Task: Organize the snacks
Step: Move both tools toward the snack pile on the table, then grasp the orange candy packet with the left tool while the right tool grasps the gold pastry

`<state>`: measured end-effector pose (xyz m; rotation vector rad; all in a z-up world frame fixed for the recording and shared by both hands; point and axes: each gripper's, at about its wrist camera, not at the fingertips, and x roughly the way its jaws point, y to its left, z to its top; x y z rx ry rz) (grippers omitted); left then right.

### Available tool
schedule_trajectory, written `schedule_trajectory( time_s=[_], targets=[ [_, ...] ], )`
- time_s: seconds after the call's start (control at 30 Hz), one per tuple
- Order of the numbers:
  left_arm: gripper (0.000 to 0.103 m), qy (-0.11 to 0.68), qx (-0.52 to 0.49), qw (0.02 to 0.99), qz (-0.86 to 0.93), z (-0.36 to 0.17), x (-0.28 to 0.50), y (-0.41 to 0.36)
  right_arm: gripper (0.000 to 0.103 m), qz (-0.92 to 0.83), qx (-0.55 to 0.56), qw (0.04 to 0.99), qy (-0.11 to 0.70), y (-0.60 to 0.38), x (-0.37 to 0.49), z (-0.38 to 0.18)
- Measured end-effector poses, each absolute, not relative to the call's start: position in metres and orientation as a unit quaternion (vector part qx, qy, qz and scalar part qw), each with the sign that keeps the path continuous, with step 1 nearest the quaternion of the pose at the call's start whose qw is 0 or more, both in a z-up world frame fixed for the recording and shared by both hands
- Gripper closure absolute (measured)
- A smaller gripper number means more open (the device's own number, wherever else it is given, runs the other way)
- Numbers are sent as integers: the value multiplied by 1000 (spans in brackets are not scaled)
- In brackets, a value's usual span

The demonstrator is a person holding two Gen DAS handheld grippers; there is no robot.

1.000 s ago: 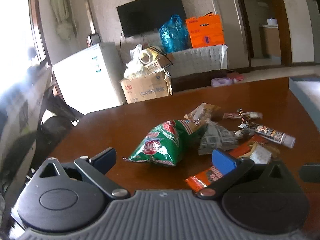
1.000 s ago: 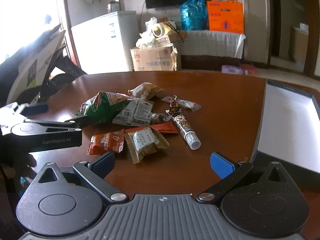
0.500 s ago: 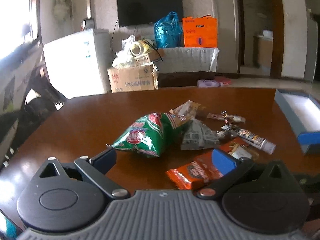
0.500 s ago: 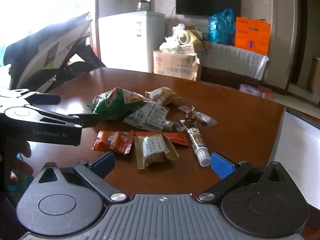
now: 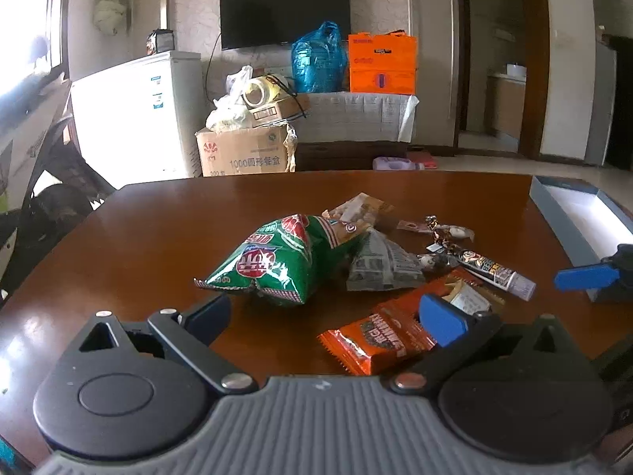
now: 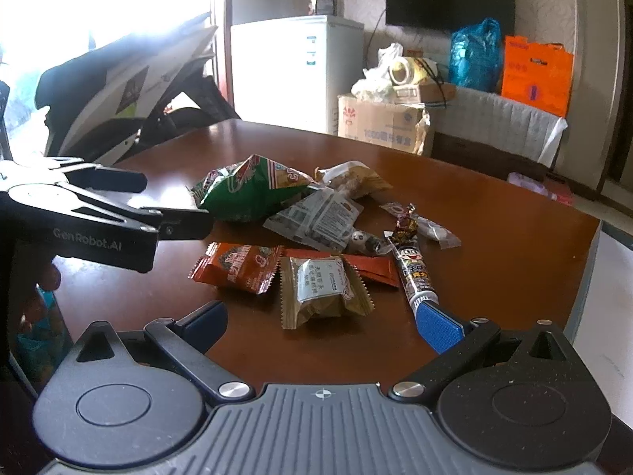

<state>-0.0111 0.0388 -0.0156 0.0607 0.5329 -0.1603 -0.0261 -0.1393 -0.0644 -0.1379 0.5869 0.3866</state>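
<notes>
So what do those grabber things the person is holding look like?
Each gripper, the left gripper and the right gripper, has a ribbed grey body, two round black discs, and black link bars with silver rivets. The fingers end in blue pads. Seen from the side, the left one is flat black with "GenRobot.AI" in pale letters. No cables show.

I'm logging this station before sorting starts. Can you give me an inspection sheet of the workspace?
Surface: brown table, glossy.
Job's things: snack pile at centre: green bag, orange pack, gold pack, tube, small candies. Open box at the right edge, nothing seen in the visible part.
Clutter: nothing seen on the table.
Grippers: left gripper open, right gripper open, both holding nothing.
Cables: one below the TV.
Surroundings: fridge, carton, scooter.
</notes>
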Motion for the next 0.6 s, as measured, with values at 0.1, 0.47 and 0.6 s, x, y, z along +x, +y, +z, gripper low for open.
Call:
schedule_trajectory(
  time_s=[0.1, 0.47, 0.6],
  targets=[
    [0, 263, 33, 962, -68, -16, -10, 39, 0, 199, -60, 934, 292, -139, -23, -67],
    [0, 259, 36, 963, -63, -20, -9, 35, 0, 210, -82, 929, 292, -131, -22, -72],
    [0, 258, 49, 960, -99, -23, -11, 27, 0, 218, -74, 930, 287, -132, -20, -71]
  ],
)
